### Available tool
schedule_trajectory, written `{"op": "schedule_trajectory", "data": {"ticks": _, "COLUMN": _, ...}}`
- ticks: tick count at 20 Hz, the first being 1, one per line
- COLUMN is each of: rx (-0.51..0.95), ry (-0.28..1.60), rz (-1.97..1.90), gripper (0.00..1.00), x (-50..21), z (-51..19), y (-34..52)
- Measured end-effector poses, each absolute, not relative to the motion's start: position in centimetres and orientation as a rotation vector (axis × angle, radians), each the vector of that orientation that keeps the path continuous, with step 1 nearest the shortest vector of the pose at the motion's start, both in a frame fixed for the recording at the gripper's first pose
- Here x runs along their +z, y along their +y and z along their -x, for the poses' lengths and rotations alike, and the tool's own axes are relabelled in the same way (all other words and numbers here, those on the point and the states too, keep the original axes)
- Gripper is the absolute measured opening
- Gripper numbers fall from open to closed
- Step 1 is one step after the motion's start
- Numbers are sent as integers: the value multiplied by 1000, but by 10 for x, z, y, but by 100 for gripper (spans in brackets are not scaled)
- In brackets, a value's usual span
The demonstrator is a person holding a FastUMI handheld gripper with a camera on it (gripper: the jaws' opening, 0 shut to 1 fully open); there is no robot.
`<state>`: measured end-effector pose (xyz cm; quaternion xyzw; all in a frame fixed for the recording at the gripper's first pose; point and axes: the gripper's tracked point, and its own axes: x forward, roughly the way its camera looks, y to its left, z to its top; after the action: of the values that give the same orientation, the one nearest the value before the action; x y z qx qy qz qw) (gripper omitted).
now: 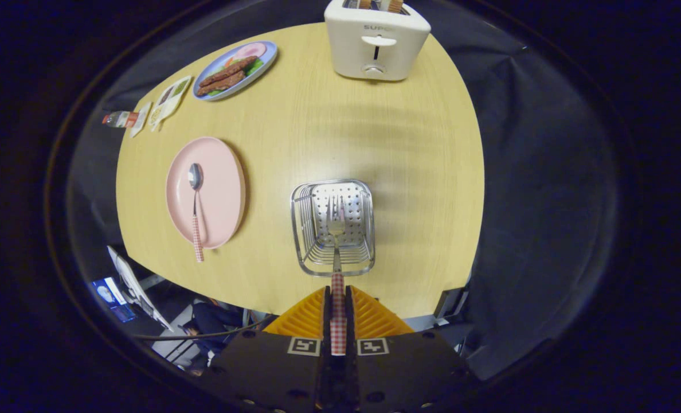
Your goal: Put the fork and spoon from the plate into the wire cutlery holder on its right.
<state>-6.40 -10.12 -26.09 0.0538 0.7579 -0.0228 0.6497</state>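
So the hand-held gripper [338, 321] is pinching the fork [336, 269] by its red-and-white checked handle, both fingers [303, 315] pressing in on it from either side with basically no gap left beyond the handle's own width. The fork's long axis is running straight out ahead along the fingers, tines leading, and the head end is hanging over the open top of the wire cutlery holder [317, 258], with the tines showing against the holder's perforated bottom; can't tell from this angle whether it's touching the wire or just hovering above it. The holder is sitting near the bench's [375, 143] near edge, just ahead of the fingertips. The spoon [195, 209] is still lying on the pink plate [223, 189], which is sitting to the left of the holder, close to the bench's left edge. Its long axis is running roughly parallel to the fork's, bowl pointing toward the far side of the bench and the checked handle sticking out past the plate's near rim. Further back, a white toaster [376, 40] is standing at the far edge of the bench with slices poking out of the slots, and a blue plate [266, 60] with some food on it is sitting at the far left corner. Next to that, a couple of small packets [168, 100] are lying along the left edge, and a little bottle [120, 119] is lying right at that same edge.
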Motion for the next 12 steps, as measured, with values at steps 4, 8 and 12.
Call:
{"op": "schedule_trajectory", "data": {"ticks": 4, "rx": -46, "ry": 1682, "rz": -149, "gripper": 19, "x": -259, "z": 58, "y": -97}}
{"op": "schedule_trajectory", "data": {"ticks": 8, "rx": 5, "ry": 1515, "rz": -170, "gripper": 63, "x": -239, "z": 44, "y": -84}}
{"op": "schedule_trajectory", "data": {"ticks": 12, "rx": 66, "ry": 1243, "rz": -219, "gripper": 85, "x": -210, "z": 16, "y": -54}}
